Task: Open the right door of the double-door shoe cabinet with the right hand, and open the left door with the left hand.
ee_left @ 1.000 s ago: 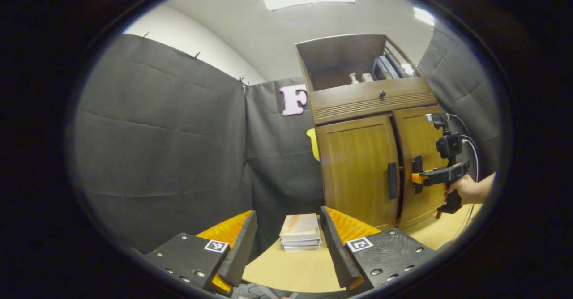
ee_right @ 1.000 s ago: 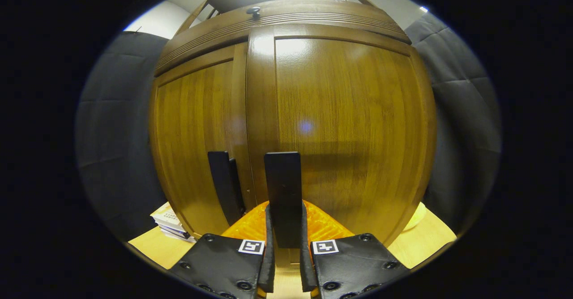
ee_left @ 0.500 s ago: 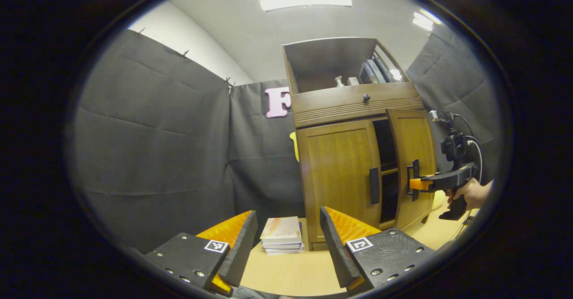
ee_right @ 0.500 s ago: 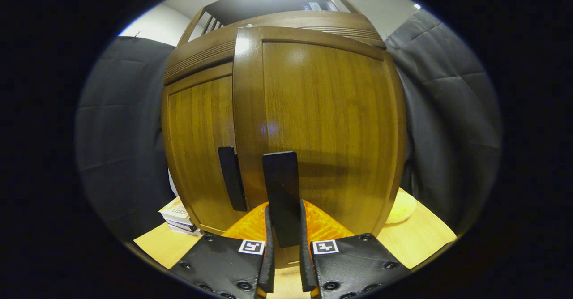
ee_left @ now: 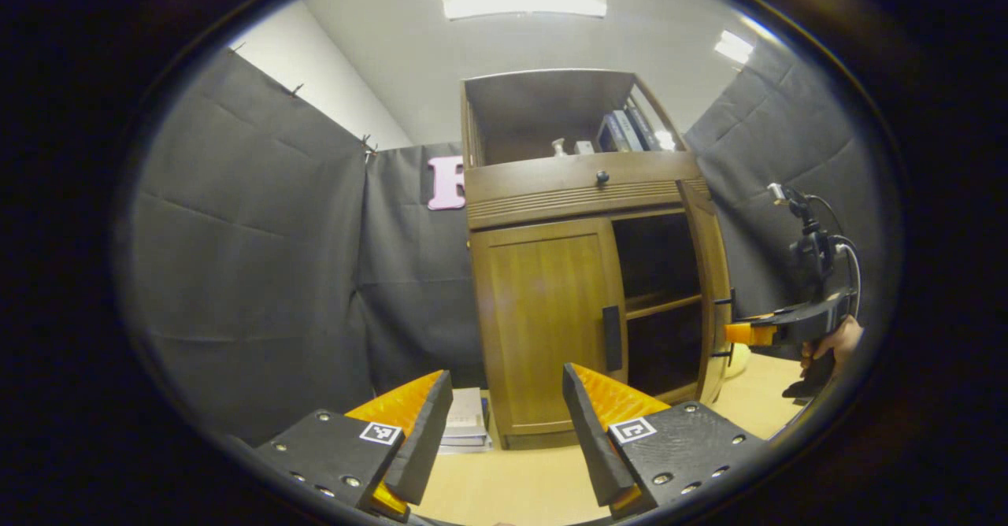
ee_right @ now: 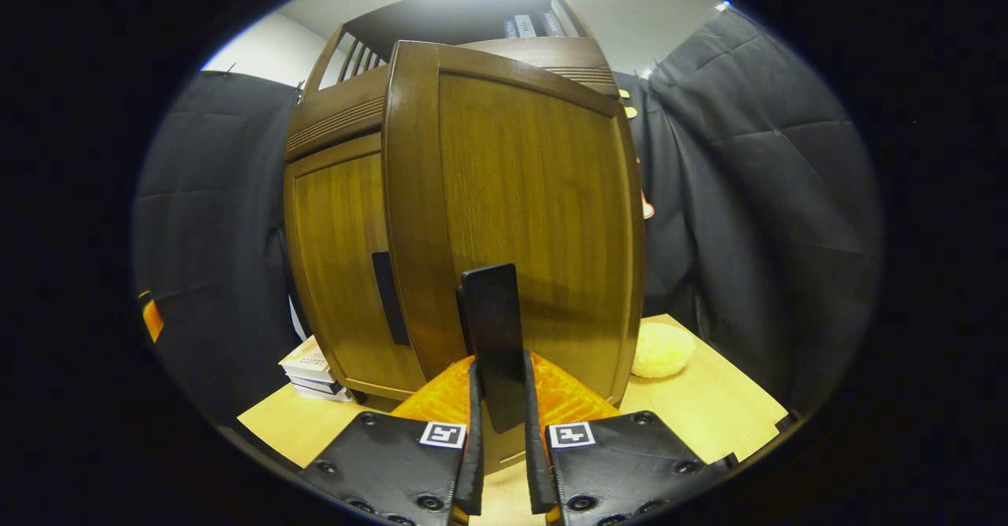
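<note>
Two doors front the cabinet [ee_left: 583, 187] on the desk [ee_left: 512, 483]: the left door [ee_left: 543, 325] is shut, the right door [ee_right: 512, 219] swung wide, baring a dark inside with one shelf [ee_left: 660, 304]; what it holds cannot be told. Books [ee_left: 626, 128] stand in the open top bay. More books [ee_right: 311, 372] lie stacked beside the cabinet; their print is unreadable. The right claw [ee_right: 498, 455] pinches the right handle [ee_right: 492, 337]. The left claw [ee_left: 500, 424] gapes, well short of the left door.

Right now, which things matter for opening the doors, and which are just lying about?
Job: right door, its handle in the right hand-held gripper; left door, its handle; left hand-held gripper, open.
Lying about: stacked books, yellow sponge, shelf books.
</note>
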Available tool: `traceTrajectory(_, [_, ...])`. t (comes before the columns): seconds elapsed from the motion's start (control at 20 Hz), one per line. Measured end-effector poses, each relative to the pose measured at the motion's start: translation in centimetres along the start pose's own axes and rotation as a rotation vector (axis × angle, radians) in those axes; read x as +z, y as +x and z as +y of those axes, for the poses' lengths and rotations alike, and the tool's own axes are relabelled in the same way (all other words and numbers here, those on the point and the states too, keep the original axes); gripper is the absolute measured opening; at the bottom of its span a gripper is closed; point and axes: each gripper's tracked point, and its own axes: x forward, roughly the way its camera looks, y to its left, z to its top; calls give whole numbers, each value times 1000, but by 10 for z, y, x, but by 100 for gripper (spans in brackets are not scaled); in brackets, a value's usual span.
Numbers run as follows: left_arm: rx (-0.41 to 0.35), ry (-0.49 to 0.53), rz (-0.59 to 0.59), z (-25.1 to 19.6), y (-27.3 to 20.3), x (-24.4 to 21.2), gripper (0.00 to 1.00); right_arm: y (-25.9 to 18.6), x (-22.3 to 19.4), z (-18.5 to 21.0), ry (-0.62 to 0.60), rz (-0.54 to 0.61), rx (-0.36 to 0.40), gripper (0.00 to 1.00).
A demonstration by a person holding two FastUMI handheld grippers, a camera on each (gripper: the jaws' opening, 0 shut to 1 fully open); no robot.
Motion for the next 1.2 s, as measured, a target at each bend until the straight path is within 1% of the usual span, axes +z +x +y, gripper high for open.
traceTrajectory(0.05, [-12,-2,-3,-1,2,-1,82,-5,1,-5,8,3,1,21])
traceTrajectory(0.1, [-25,-7,-5,-3,3,-1,82,-11,-1,-9,10,8,0,24])
traceTrajectory(0.15, [-39,-12,-6,-4,5,-4,80,-15,0,-14,12,6,-3,21])
traceTrajectory(0.25, [-66,-20,-7,-9,5,-5,82,-22,-1,-23,7,6,-16,21])
traceTrajectory(0.3, [-81,-23,-10,-10,4,-3,82,-26,-2,-27,6,7,-25,24])
traceTrajectory(0.4, [-108,-21,-21,-13,7,-1,82,-30,-2,-34,2,9,-38,24])
traceTrajectory(0.45, [-118,-19,-26,-13,9,-1,82,-33,-2,-38,1,10,-43,24])
traceTrajectory(0.5, [-127,-20,-29,-14,10,-2,82,-36,-3,-43,0,12,-48,20])
traceTrajectory(0.75, [-164,-33,-29,-18,12,0,82,-50,1,-75,12,9,-98,20])
traceTrajectory(0.8, [-170,-34,-30,-18,11,1,82,-53,2,-83,9,5,-117,24])
traceTrajectory(0.9, [-182,-36,-32,-20,11,1,82,-58,0,-101,-18,7,-150,23])
traceTrajectory(1.0, [-195,-38,-31,-21,12,0,82,-64,3,-117,-33,4,-177,19])
traceTrajectory(1.05, [-202,-37,-30,-22,13,-1,82,-68,5,-125,-38,-2,-187,8])
traceTrajectory(1.1, [-208,-36,-30,-24,14,-2,82,-70,9,-134,-34,-9,-201,7])
traceTrajectory(1.15, [-215,-35,-29,-24,14,-2,82,-75,10,-141,-33,-10,-213,2])
traceTrajectory(1.2, [-222,-34,-28,-25,14,-2,82,-78,8,-148,-33,-10,-225,2])
